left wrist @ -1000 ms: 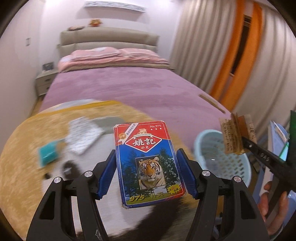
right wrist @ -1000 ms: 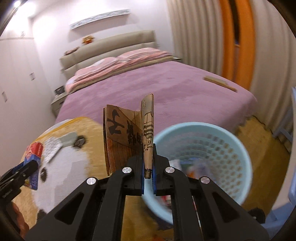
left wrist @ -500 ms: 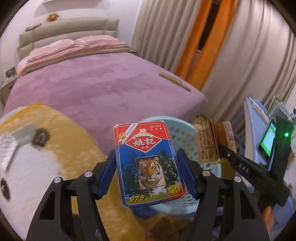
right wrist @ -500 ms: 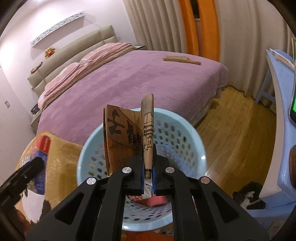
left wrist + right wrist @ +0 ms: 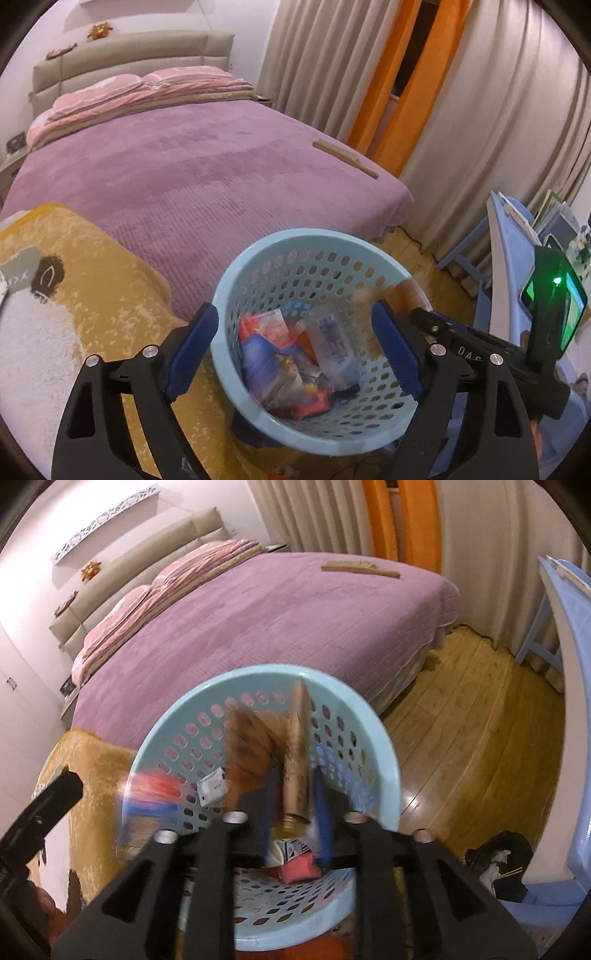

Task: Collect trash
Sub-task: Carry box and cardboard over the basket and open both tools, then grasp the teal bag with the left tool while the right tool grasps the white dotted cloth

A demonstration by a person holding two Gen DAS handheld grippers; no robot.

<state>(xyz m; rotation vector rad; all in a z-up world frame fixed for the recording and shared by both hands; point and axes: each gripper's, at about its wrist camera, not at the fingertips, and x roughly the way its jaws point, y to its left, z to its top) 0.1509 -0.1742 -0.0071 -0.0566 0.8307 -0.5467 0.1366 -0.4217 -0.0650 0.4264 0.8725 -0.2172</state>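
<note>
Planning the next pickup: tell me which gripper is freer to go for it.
Left. The left gripper is open and empty above the blue basket, on the yellow blanket's side. The right gripper has the brown paper packet between its fingers.

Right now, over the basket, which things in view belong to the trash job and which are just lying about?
Job:
light blue basket
trash inside it
brown paper booklet blurred between the right tongs
left tongs, open

Lying about:
wooden brush on purple bed
yellow blanket
</note>
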